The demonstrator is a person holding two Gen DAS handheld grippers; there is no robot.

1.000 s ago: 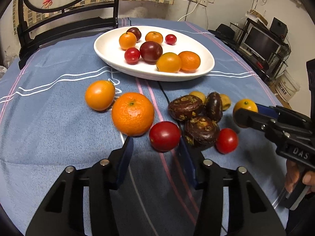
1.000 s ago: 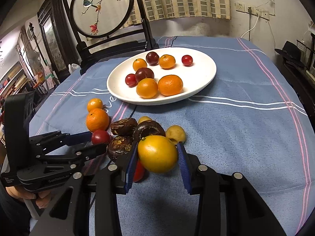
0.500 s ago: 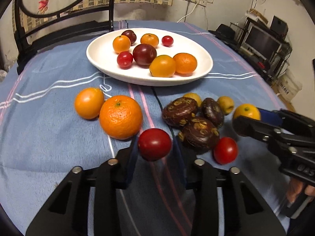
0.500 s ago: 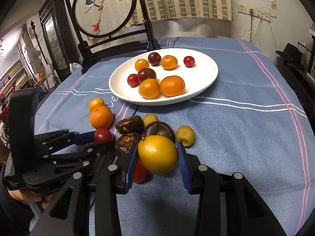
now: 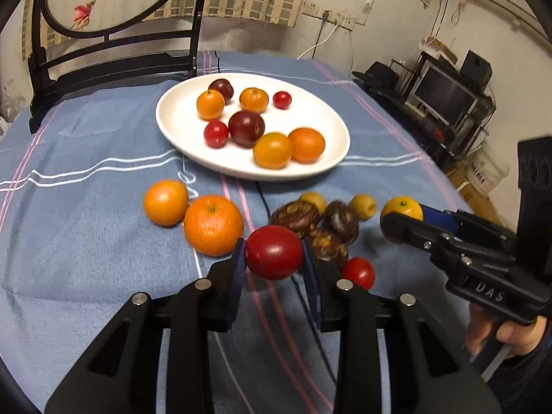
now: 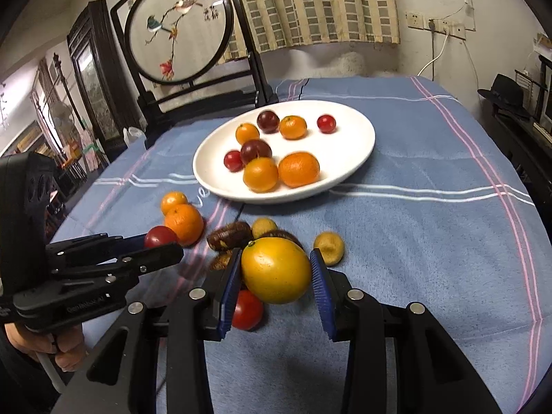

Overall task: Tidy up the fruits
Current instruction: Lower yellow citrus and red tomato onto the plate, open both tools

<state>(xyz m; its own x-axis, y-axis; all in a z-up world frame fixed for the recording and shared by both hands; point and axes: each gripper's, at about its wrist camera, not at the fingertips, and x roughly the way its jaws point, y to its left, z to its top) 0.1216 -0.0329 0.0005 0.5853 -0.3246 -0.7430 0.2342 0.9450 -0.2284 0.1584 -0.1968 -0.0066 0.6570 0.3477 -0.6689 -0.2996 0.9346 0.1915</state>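
My left gripper is shut on a red tomato and holds it above the blue cloth, in front of the loose fruit. My right gripper is shut on a yellow-orange citrus, also lifted; it shows at the right of the left wrist view. A white oval plate with several oranges, plums and cherry tomatoes sits further back. On the cloth lie two oranges, dark wrinkled passion fruits, small yellow fruits and another red tomato.
A dark wooden screen stand with a round bird painting stands at the table's far edge. Shelving with a monitor is off the table's right side. The blue striped tablecloth covers the table.
My left gripper moved forward around the red tomato, shut on it and lifted it. My right gripper kept hold of the citrus and rose slightly.
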